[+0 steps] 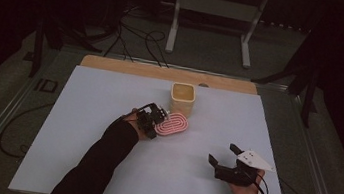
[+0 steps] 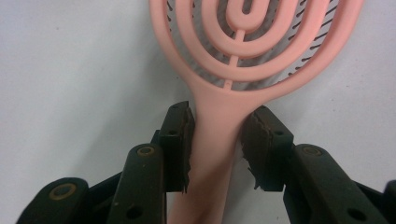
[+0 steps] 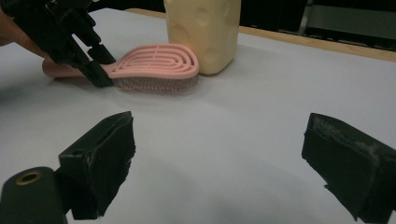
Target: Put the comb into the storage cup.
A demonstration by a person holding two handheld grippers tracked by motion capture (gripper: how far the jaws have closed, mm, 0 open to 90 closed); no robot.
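The left tool (image 2: 217, 140) is clamped on the handle of the pink hairbrush (image 2: 243, 56); its two pads (image 2: 180, 140) press the handle from both sides. The oval head of the hairbrush reaches out just ahead of this tool, bristles down on the white tabletop (image 1: 80, 130), and the cream cup (image 1: 182, 98) stands just beyond the head. The right tool (image 1: 225, 157) rests well apart from the hairbrush, its jaws wide apart with nothing between them.
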